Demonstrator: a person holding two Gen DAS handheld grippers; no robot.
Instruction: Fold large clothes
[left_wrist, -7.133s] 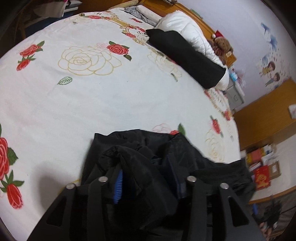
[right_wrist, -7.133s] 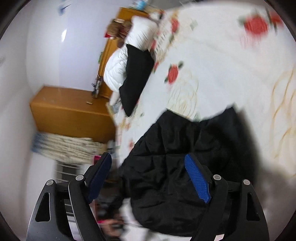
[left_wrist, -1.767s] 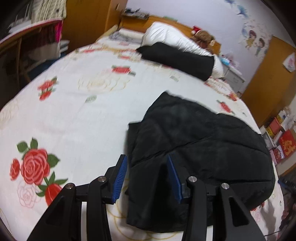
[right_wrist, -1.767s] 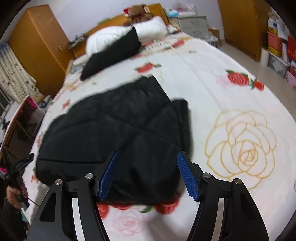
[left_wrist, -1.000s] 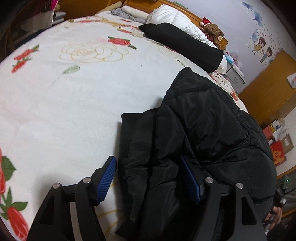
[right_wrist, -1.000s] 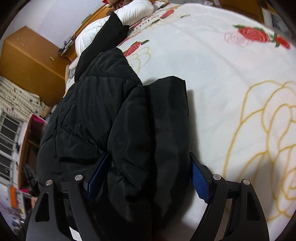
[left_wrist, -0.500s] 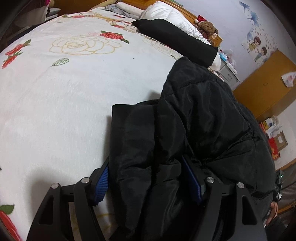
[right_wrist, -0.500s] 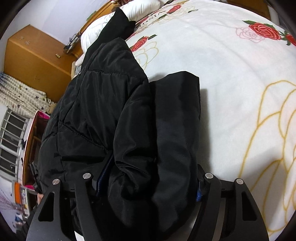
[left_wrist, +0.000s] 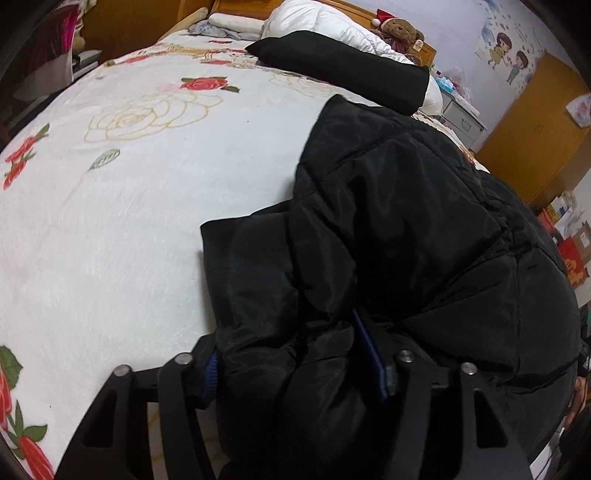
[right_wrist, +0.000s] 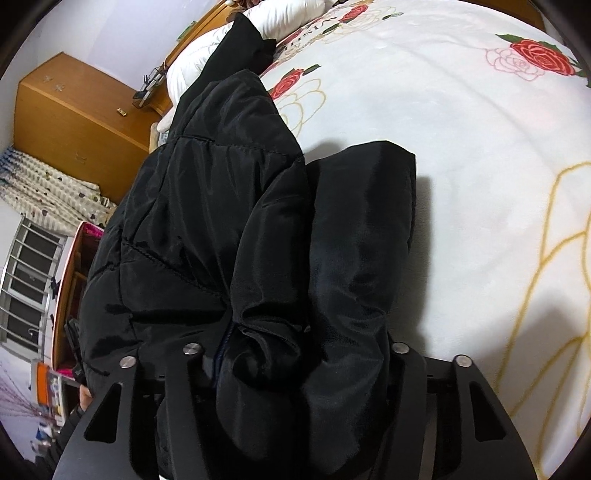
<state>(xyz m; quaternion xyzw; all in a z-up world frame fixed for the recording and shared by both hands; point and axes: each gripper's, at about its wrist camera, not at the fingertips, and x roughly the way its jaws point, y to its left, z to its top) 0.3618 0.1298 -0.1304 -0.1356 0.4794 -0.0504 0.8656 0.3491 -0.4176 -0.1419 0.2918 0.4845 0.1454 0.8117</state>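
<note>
- Both jaws just closing: left hand-held gripper (left_wrist: 291, 369) and right hand-held gripper (right_wrist: 299, 365) now clamped on bunched near edge of black padded jacket (left_wrist: 406, 229).
- Jacket on floral bed (left_wrist: 129, 206), short of black pillow (left_wrist: 343, 70).
- Grip set → prob ready to lift + fold over.

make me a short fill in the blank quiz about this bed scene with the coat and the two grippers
1. Both grippers are closed on a padded coat coloured ____.
2. The coat lies on a white bedspread printed with red ____.
3. By the headboard, a teddy bear wears a red ____.
4. The left gripper and right gripper each have pads coloured ____.

Answers: black; roses; hat; blue
</note>
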